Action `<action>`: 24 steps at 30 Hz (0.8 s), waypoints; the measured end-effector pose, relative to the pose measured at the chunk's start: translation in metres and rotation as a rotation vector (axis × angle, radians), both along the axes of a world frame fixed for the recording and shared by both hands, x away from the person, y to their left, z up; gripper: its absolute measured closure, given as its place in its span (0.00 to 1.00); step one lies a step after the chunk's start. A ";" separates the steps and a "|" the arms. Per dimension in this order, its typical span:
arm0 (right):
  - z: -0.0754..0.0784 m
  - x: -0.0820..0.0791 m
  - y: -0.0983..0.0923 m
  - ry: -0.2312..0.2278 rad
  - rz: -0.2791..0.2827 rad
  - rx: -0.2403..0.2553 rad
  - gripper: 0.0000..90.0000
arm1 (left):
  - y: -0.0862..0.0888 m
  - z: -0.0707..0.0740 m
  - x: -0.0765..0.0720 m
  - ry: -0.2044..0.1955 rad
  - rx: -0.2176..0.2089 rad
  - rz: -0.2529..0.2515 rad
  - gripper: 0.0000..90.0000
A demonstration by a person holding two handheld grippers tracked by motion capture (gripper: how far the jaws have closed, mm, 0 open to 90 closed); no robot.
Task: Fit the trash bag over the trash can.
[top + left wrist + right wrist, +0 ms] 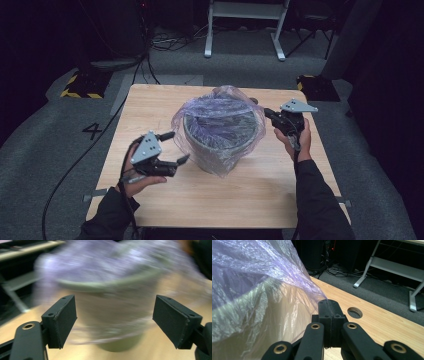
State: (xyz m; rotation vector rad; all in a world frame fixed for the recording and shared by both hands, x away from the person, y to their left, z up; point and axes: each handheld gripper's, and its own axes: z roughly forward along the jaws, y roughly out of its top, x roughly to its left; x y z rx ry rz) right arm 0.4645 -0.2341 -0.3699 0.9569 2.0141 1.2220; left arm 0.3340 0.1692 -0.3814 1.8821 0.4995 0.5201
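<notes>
A grey round bin [220, 147] stands in the middle of the wooden table [160, 102], lined with a thin purple plastic bag [220, 107] that drapes over its rim. My left gripper [180, 146] is open just left of the bin, apart from it, jaws pointing toward it. In the left gripper view the blurred bag [107, 265] and bin rim [100, 286] lie beyond the wide jaws of the left gripper [113, 320], with nothing between them. My right gripper [267, 114] is at the bin's right side, shut on the bag's edge. In the right gripper view the bag [257, 285] is pulled to a point at the closed right gripper [329, 305].
A round hole [355, 312] is cut in the tabletop near the right gripper. Beyond the table are a white metal frame [245, 20], cables on the grey carpet, two yellow-and-black striped bases [82, 85], and a floor mark "4" [92, 131].
</notes>
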 end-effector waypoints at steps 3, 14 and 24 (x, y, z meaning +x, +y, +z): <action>0.001 -0.001 0.003 -0.004 0.008 -0.004 1.00 | -0.014 -0.013 0.003 0.045 0.016 -0.003 0.20; 0.011 -0.007 0.002 -0.018 0.028 0.020 0.73 | -0.016 -0.026 0.032 0.035 0.045 0.100 0.81; 0.029 -0.018 -0.002 -0.067 0.088 0.085 0.42 | -0.016 -0.023 0.034 0.020 0.084 0.071 1.00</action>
